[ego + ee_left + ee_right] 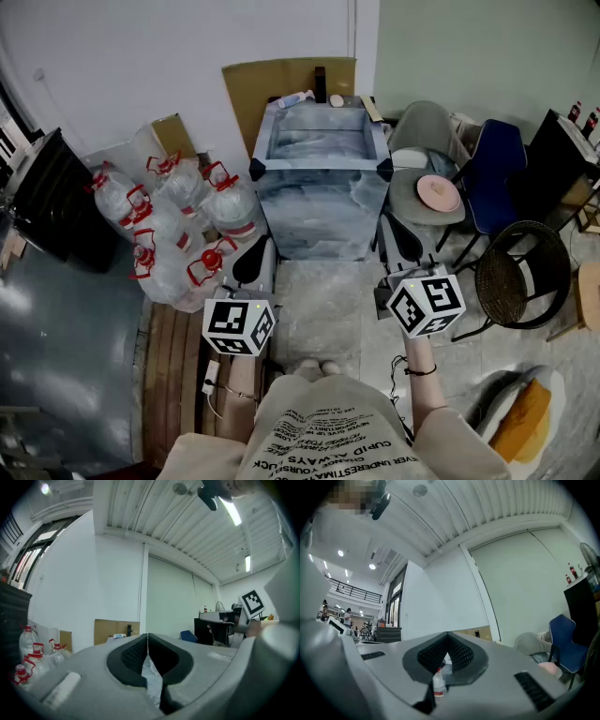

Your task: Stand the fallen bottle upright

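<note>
Bottle [293,98] lies on its side at the far edge of the marbled tabletop [322,163], well apart from both tools. The left tool [262,244] and the right tool [389,225] are before the tabletop and point toward it.

In the left gripper view, the left tool [148,637] has its jaws together, and the bottle [119,635] is far beyond them.

In the right gripper view, the right tool [447,634] also has its jaws meeting at the tips.

A bottle [295,97] lies on the tabletop's [319,162] far edge, with cardboard [272,80] behind it. Left of it water jugs [230,208] sit on the floor [323,309]; chairs [495,169] stand right.
</note>
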`<state>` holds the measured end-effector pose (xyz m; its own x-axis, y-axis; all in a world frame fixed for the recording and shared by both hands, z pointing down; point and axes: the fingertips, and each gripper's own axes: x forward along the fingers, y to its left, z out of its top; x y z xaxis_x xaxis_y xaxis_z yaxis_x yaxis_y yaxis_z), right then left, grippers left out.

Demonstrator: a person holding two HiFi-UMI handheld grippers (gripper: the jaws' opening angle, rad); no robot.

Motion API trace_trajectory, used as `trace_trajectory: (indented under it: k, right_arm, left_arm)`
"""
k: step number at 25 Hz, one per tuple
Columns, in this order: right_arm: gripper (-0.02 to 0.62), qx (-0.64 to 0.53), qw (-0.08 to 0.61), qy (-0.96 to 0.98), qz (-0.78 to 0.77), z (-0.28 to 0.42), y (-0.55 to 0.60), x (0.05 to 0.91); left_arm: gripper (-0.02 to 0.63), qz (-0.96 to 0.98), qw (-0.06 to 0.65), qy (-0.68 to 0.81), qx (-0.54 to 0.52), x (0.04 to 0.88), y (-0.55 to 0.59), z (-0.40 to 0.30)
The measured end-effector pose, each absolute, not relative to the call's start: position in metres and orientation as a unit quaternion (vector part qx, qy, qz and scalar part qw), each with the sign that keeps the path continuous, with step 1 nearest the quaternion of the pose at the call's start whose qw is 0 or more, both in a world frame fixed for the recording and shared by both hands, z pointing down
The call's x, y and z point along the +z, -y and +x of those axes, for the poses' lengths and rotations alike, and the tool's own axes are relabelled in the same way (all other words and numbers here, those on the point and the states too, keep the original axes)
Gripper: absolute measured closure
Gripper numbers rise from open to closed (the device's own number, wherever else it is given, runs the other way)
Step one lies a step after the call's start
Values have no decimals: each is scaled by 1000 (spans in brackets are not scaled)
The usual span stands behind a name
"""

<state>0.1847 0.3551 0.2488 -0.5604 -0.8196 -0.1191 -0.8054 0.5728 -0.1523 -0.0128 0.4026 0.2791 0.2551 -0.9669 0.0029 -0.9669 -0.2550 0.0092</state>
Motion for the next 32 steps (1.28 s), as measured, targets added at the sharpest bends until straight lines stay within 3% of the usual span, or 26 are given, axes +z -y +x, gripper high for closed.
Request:
trace_trajectory:
  k: [18, 19, 21, 27, 32]
  right_arm:
    - [592, -61, 91, -882, -458, 188, -361, 267]
    - [592, -62, 91, -883, -456, 189, -361, 268]
    - [592, -65, 91, -884, -454, 190, -362, 271]
    - [592, -68, 102, -884, -451, 196, -363, 270]
    - [592, -73, 109, -880, -456, 207, -358, 270]
  left_arm:
    - [576, 782, 21, 622, -9, 288, -415, -14]
    - [556, 781, 22, 624, -12, 287, -415, -14]
    - [437, 781, 25, 624, -16, 288, -415, -11]
    - [315, 768, 14, 640, -24, 284, -416, -13]
    - [285, 761, -1, 648, -20, 276, -409, -13]
